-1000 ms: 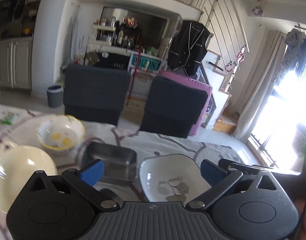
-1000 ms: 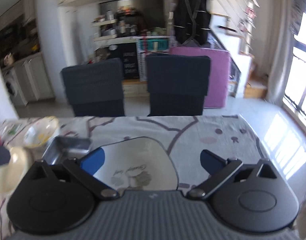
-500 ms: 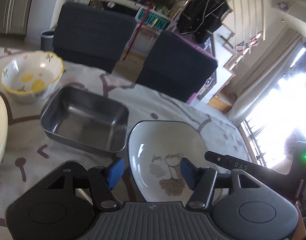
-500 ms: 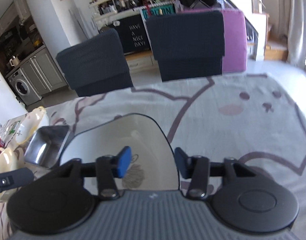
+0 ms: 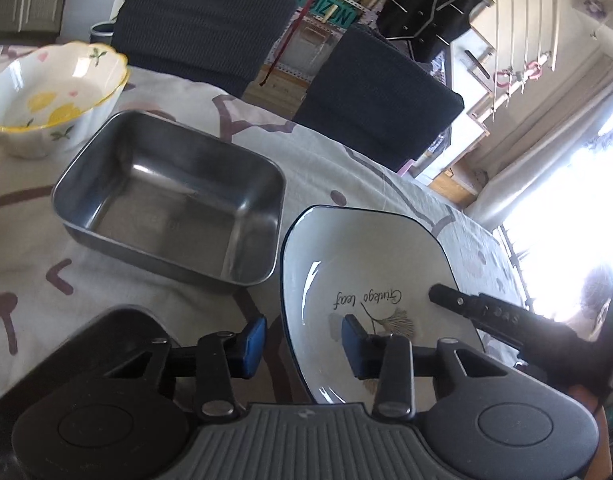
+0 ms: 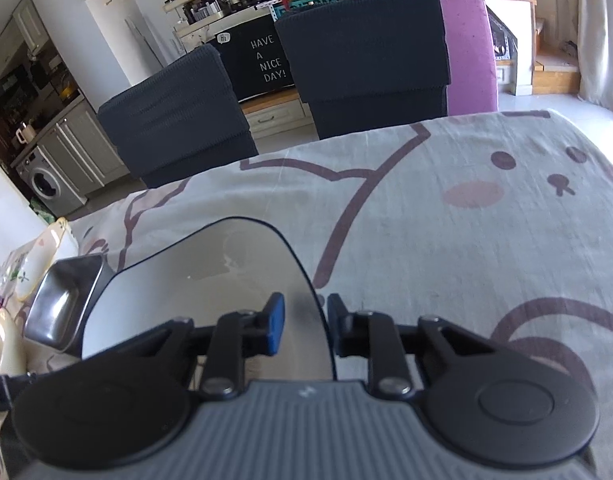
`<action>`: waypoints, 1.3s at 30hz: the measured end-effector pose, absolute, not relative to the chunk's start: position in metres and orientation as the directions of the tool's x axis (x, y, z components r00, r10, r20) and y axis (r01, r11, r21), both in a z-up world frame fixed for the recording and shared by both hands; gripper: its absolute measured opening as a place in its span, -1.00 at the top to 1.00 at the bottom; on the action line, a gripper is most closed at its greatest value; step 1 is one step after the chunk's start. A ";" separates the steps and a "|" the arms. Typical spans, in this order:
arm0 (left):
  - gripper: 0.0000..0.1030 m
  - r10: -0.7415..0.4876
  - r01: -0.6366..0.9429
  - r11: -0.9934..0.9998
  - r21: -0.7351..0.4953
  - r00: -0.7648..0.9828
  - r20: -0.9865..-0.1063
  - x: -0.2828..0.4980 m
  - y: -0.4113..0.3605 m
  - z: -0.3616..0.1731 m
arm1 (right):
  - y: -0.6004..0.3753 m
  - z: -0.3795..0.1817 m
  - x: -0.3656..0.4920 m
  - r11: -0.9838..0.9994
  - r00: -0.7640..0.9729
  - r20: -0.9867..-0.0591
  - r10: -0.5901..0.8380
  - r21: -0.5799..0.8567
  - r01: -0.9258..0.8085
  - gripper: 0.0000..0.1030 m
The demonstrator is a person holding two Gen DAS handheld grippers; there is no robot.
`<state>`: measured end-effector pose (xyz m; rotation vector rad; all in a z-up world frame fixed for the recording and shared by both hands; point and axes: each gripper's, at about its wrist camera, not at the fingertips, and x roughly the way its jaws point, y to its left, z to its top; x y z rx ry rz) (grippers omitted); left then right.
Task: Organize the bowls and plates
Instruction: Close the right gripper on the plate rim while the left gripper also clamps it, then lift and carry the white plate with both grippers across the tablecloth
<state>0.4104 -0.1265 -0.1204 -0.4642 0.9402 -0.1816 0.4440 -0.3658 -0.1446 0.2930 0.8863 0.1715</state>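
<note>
A white squarish plate with a dark rim and a ginkgo leaf print lies on the patterned tablecloth. My left gripper straddles its near left rim, fingers partly closed with a gap. My right gripper straddles the plate's right rim, fingers nearly closed around the edge; its tip shows in the left wrist view. A steel rectangular tray sits left of the plate. A floral bowl with yellow rim stands further left.
A cream bowl sits at the far left edge. Two dark chairs stand at the table's far side. The tablecloth stretches to the right of the plate.
Both grippers moved down and forward to the plate. Their fingers narrowed from wide open to close around the plate's left and right rims.
</note>
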 end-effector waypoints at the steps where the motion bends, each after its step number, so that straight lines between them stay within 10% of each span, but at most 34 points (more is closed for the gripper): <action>1: 0.20 -0.352 -0.044 0.887 -0.460 0.580 -0.735 0.412 -0.126 -0.121 | -0.367 -0.148 0.445 0.942 0.627 -0.731 0.269 0.335 -0.013 0.45; 18: 0.81 -0.327 0.024 0.928 -0.373 0.534 -0.779 0.429 -0.128 -0.130 | -0.380 -0.156 0.436 0.916 0.538 -0.753 0.379 0.389 -0.101 0.62; 39: 0.83 -0.358 0.022 0.909 -0.415 0.552 -0.753 0.436 -0.120 -0.124 | -0.369 -0.148 0.418 0.928 0.600 -0.730 0.328 0.367 -0.060 0.63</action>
